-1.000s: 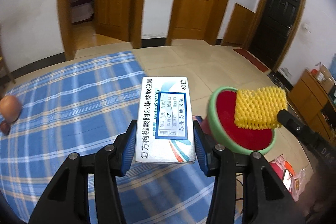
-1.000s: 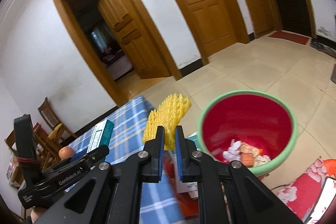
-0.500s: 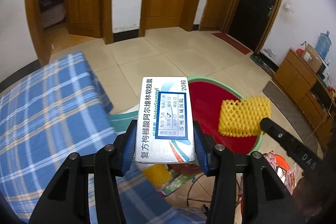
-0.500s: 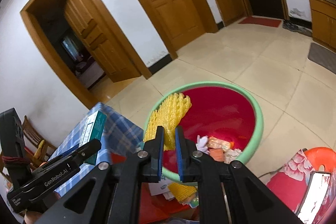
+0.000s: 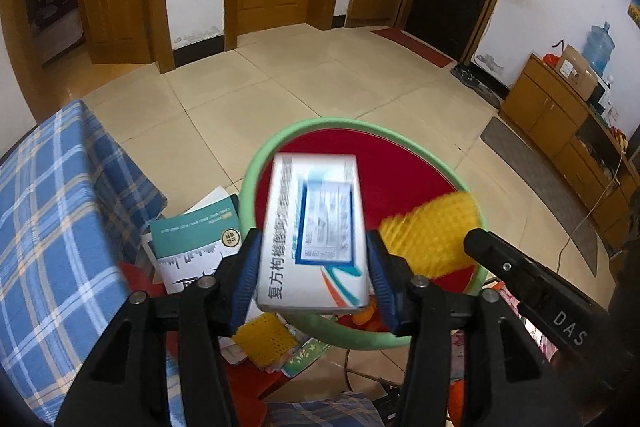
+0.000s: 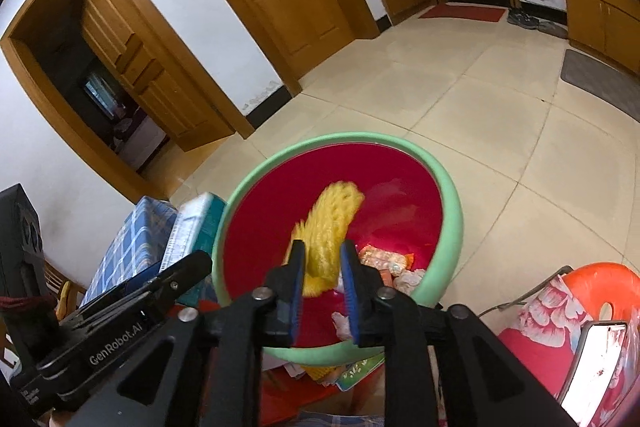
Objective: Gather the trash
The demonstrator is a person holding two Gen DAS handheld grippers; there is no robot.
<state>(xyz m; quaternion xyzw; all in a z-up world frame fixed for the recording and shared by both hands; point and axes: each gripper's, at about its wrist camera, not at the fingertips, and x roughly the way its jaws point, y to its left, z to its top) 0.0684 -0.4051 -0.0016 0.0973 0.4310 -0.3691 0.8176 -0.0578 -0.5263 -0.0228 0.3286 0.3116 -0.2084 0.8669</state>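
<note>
Plaid counter [image 5: 52,227]: blue checked cloth at your far left, clear of both tools; books and papers lie on the floor beside it.
Left tool [image 5: 312,267]: your jaws have just been opening, and the medicine box [image 5: 314,231] between them is blurred and tilted forward, with a gap showing at the pads, so I judge it released and slipping out.
Medicine box position: over the near rim of the bin, its far end above the red interior.
Bin [image 6: 450,195]: red inside with a green rim, standing on the tiled floor, wrappers and crumpled paper at the bottom.
Right tool [image 6: 322,287]: your jaws have just been opening too; the yellow foam fruit net [image 6: 332,223] sits loose between the parted pads, blurred, apparently dropping.
Fruit net position: above the bin's interior, well inside the rim.
Step in hand: releasing both pieces of trash into the bin.
Next move: hold both tools over the bin until each piece falls clear, then lift away; watch the box, since its near end hangs close to the rim and could tip outside.
</note>
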